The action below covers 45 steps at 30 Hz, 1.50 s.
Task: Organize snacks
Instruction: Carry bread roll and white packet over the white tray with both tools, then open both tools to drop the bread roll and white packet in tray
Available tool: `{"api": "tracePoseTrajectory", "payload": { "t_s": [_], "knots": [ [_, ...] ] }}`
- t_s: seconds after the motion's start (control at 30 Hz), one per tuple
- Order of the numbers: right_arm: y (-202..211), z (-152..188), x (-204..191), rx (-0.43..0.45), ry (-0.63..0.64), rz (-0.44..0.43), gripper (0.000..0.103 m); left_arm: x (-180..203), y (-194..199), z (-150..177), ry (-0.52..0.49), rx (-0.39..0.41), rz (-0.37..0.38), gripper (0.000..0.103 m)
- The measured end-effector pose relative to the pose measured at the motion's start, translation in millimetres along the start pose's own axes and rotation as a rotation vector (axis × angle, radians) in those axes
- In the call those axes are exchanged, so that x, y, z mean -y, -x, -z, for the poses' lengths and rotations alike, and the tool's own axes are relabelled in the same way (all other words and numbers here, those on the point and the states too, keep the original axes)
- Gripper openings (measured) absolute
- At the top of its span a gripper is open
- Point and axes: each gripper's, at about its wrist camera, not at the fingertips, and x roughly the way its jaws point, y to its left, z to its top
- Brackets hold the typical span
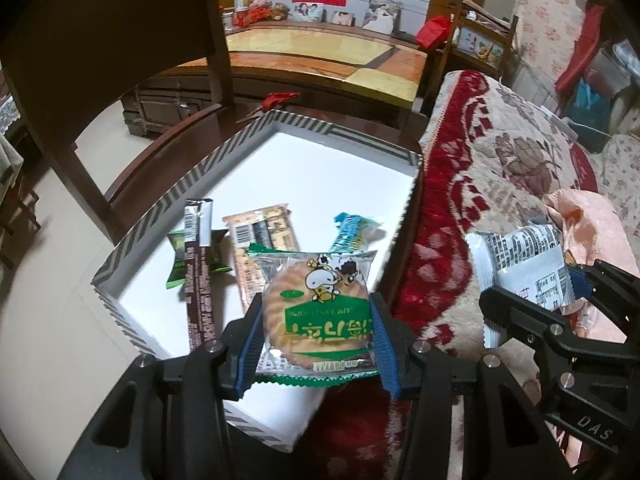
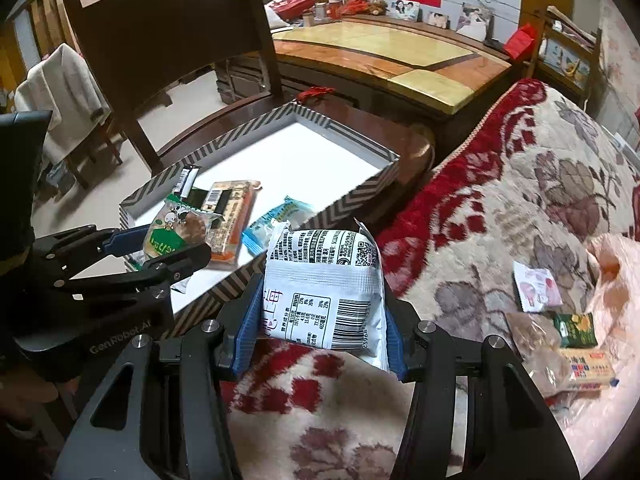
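Two grippers each hold a snack: the left gripper (image 1: 318, 320) is closed on a cookie packet (image 1: 316, 308) above the striped box (image 1: 168, 196), the right gripper (image 2: 320, 320) on a white packet (image 2: 324, 292) over the blanket (image 2: 500, 208). Better lower each inside the box walls before opening, beside the bars already there.

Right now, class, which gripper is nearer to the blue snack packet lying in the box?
Left. The left gripper, holding the cookie packet, is over the box just short of the blue packet. The right gripper holds a white packet outside the box wall.
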Motion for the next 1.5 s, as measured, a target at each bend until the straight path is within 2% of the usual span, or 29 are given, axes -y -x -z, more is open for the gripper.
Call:
{"api": "tracePoseTrajectory", "payload": {
  "t_s": [0.83,1.07,1.33,1.5],
  "knots": [
    [-68,-52,-34,-0.064,0.096,-0.064,0.052,-56,-39,-8,0.118,-0.063,-0.065,0.051],
    [-95,-66,-39,-0.096,0.119,-0.063,0.052,-61,-50,-4,0.126,-0.087,-0.072,0.051],
    [-125,-72,-46,-0.135,0.132,-0.092,0.052,-59,-55,-6,0.112,-0.079,-0.094,0.051],
    [-132,-75,-46,-0.114,0.11,-0.111,0.052,-57,-57,-8,0.117,-0.069,-0.113,0.052]
  ]
}}
